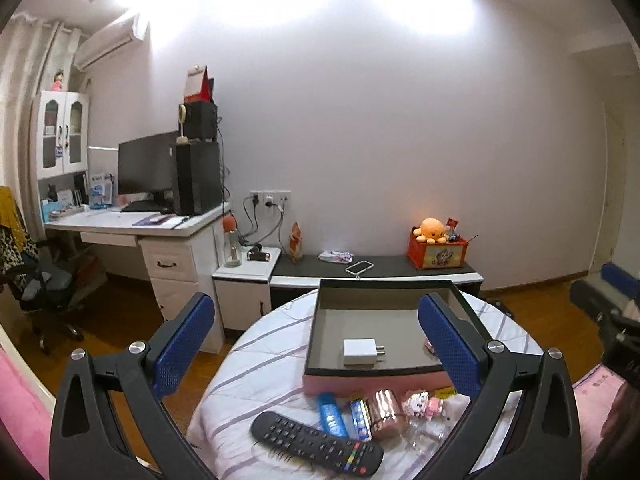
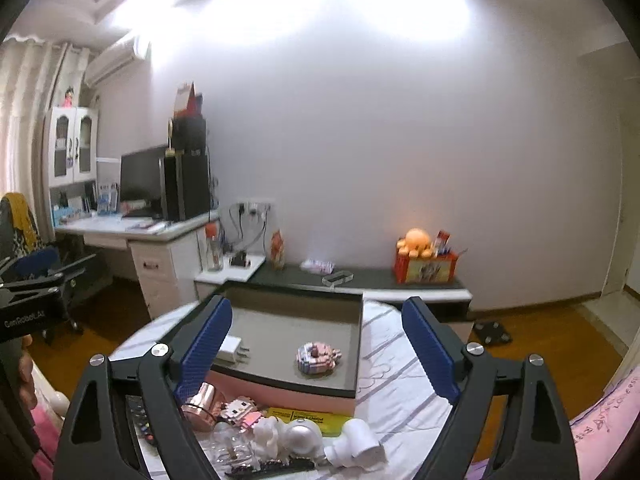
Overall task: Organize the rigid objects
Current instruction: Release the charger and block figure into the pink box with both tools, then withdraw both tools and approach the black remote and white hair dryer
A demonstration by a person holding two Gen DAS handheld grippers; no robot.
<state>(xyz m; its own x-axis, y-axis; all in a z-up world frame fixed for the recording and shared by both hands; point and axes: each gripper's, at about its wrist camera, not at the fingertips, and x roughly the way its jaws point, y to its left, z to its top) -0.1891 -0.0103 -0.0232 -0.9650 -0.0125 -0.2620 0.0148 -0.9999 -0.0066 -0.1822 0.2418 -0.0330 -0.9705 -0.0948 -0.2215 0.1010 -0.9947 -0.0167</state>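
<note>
The left tongs (image 1: 316, 334) are wide open and hold nothing. The right tongs (image 2: 318, 334) are wide open too, with nothing between their blue pads (image 2: 430, 350).

Both hang over a round counter (image 1: 256, 356) with a white cloth that has thin purple stripes. On it sits a flat box (image 1: 316, 340) with dark walls, a gray floor and a pink front. Inside the box lies a white plug (image 1: 362, 353), near the front wall. A small pink and purple block toy (image 2: 318, 356) is in the box as well, to the right of the plug and apart from it.

The other things lie in a bunch on the cloth, just in front of the box. A black remote (image 1: 316, 442) is at the left, closest to the left tongs. Beside it lie a blue tube (image 1: 332, 416) and a shiny pink can (image 1: 385, 412) on its side. A little pink block figure (image 1: 420, 404) comes next. On the right side of the bunch are a yellow packet (image 2: 304, 416) touching the front of the box, a silver ball (image 2: 302, 434) and a white pipe piece (image 2: 356, 446).

Behind the counter, a low dark shelf (image 1: 400, 266) runs along the wall. A red box with an orange soft toy (image 1: 430, 230) on top stands on it.
</note>
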